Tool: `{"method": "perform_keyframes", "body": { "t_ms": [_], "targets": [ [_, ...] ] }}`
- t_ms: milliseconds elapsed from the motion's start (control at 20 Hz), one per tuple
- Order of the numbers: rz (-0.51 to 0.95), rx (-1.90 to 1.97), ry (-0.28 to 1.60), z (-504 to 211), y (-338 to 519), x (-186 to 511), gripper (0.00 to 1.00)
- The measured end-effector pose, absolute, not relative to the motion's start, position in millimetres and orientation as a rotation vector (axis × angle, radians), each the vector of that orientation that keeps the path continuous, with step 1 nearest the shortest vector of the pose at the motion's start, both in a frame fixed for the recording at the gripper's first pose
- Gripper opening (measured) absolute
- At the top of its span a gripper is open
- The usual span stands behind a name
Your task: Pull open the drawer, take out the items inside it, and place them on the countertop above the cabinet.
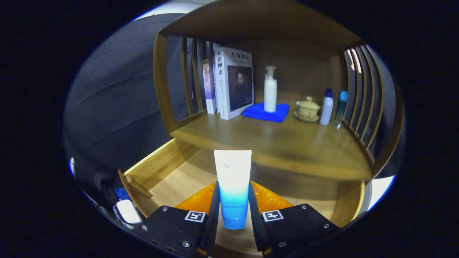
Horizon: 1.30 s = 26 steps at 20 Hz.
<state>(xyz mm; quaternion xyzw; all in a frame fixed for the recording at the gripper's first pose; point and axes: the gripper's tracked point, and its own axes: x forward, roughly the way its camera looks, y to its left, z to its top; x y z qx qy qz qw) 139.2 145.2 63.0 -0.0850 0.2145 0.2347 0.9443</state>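
Gripper (233, 209) clamped on a white-and-blue tube (232, 186), both fingers pressing its lower sides, cap end down. The tube stands upright between the fingers, above the open drawer (157, 168), whose wooden floor looks bare beneath it. Just beyond and above lies the desk (287, 143), the wooden top of the cabinet, where the tube should go.

On the desk, well back: upright books (229, 82) at the left, a white pump bottle (270, 89) standing on a folded blue cloth (266, 111), a lidded cup (307, 109) on a saucer, then a small white bottle (326, 106) and a teal bottle (340, 107).

Likely risks: the tube's top could catch the desk's front edge if not lifted enough, and the soft tube may slip or tilt under the squeeze.

Writing: the largest book shows Chinese title characters; the tube's faint print is too blurred to make out.
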Motion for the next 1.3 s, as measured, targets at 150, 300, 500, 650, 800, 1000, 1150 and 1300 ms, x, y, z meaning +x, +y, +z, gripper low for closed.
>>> {"method": "perform_keyframes", "body": {
  "t_ms": [150, 300, 500, 650, 800, 1000, 1150, 1300],
  "targets": [
    [0.444, -0.074, 0.435, 84, 147, 161, 0.44],
    [0.376, -0.022, 0.407, 102, 138, 192, 0.44],
    [0.304, 0.063, 0.430, 106, 131, 227, 0.44],
    [0.261, 0.111, 0.428, 102, 128, 251, 0.44],
    [0.212, 0.180, 0.470, 88, 128, 268, 0.46],
    [0.175, 0.161, 0.509, 72, 125, 272, 0.50],
    [0.157, 0.157, 0.444, 80, 127, 271, 0.61],
    [0.126, 0.142, 0.330, 101, 118, 261, 0.96]
  ]
}}
